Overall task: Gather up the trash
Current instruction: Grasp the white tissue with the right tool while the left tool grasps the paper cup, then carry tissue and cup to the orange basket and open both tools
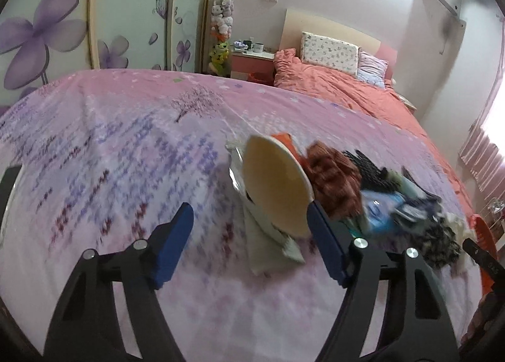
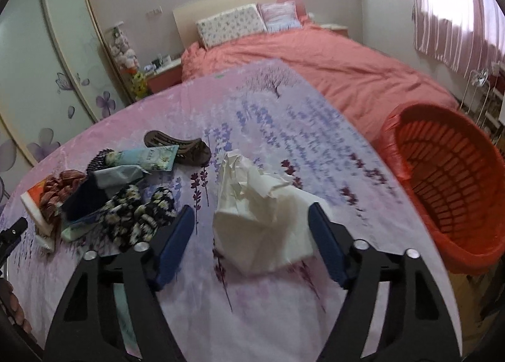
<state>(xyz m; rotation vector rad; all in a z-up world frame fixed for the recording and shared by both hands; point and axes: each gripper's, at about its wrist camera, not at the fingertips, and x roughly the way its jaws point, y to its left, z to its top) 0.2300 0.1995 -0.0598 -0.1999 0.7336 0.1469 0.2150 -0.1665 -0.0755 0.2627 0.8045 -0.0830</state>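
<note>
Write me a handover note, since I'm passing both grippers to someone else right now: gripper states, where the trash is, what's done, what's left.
Left gripper: open, nothing held, aimed at the round beige disc on the bedspread.
Right gripper: open, crumpled white paper between its jaws, but the pads are not pressing it.
Orange basket: at the right edge of the bed, looks empty.
A heap of mixed items, including a tube, lies left of the paper.
Done: nothing in the basket yet.
Left: grip the paper, drop it in the basket, then clear the other trash.

Left gripper (image 1: 249, 243) and right gripper (image 2: 251, 243) tilt downward, jaws apart.
</note>
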